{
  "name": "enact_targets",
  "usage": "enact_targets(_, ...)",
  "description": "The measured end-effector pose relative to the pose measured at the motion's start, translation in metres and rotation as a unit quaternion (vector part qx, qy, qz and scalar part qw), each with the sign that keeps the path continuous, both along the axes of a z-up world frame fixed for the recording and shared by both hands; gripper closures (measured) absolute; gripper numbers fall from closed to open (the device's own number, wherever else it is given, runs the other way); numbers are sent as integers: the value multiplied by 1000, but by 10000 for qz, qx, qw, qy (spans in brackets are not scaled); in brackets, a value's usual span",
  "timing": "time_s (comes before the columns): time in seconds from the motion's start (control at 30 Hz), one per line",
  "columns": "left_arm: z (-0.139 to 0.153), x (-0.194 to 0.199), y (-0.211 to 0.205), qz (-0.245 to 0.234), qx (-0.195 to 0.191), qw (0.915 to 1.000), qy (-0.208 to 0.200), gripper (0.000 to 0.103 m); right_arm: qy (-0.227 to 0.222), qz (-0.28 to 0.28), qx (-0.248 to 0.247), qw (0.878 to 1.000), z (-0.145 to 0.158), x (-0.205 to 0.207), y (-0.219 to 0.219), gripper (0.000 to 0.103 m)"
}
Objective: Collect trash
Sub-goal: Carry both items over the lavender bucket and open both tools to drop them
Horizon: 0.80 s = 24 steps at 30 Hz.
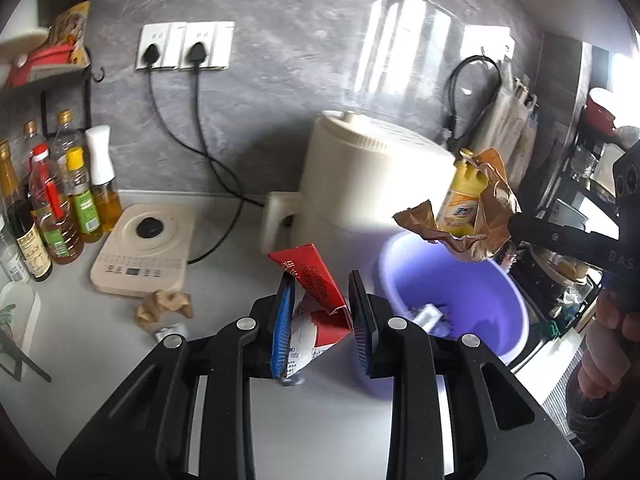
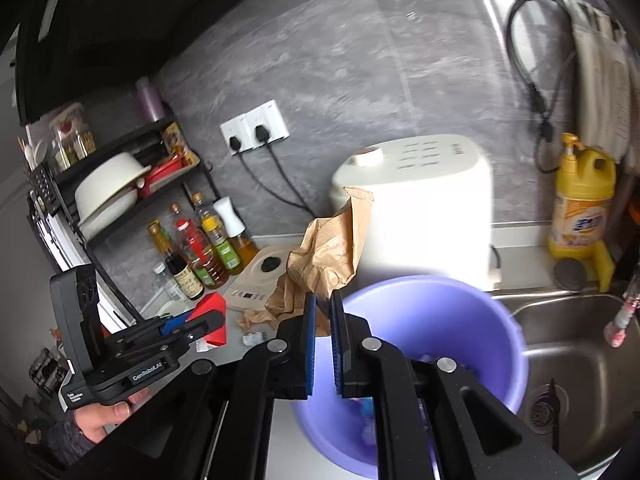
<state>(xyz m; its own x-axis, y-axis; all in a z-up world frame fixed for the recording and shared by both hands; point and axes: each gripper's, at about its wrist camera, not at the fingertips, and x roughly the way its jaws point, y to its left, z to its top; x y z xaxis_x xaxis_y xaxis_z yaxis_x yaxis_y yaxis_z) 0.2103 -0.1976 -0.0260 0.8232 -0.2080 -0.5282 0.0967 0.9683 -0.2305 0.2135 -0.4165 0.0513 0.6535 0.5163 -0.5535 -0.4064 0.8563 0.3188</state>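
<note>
A: Right gripper [image 2: 323,344]: jaws nearly closed, pinching the crumpled brown paper bag [image 2: 320,256] by its lower edge. Bag rising toward 12 o'clock from the pads, long axis roughly upright, leaning slightly to 1 o'clock.

B: And relative to the purple bucket [image 2: 516,344]?

A: Bucket mouth at 5 o'clock from the bag, directly beneath and just beyond the fingertips. Judged nearer of the two to a drop: little more than a release needed, perhaps a small nudge toward 3 o'clock first to clear the near rim.

B: Left gripper [image 1: 322,320]?

A: Jaws partly open, about a carton's width, clamped on the red and white carton [image 1: 316,300]. Carton's long axis running toward 11 o'clock, sticking out past the pads. Bucket [image 1: 516,308] at 3 o'clock from those jaws, near but not under them; sideways travel called for before letting go.

B: Anything left on the counter?

A: Crumpled tan scrap [image 1: 164,306] and a small foil wad [image 1: 172,330] at 9 o'clock from the left jaws, just in front of the induction cooker [image 1: 144,252]. Some pale trash already lying in the bucket, too blurred to name.

B: Risk?

A: Bag bulky and springy; likely to catch on the rim and tip outward.
</note>
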Motion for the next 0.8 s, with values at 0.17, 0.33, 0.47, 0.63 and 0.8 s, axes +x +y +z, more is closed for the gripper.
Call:
enact_targets(0.17,6,0,-36,-48,39,10000,-39,76,459,123,-318,9984,-26,4,-29,64)
enact_targets(0.33,12,2,-71,-261,107,9995,-118,75,477,-152,-134,9987,-34,-10,-74,49)
enact_targets(0.47,14,9,-98,-423,144,9989,-145,75,363,-372,-79,9986,-30,-21,-109,44)
enact_targets(0.63,18,16,-126,-681,153,9973,-230,75,373,-682,-39,9970,-32,-34,-139,43)
enact_targets(0.8,19,25,-142,-927,163,9953,-228,74,355,-1057,-48,9938,-31,-50,-163,43)
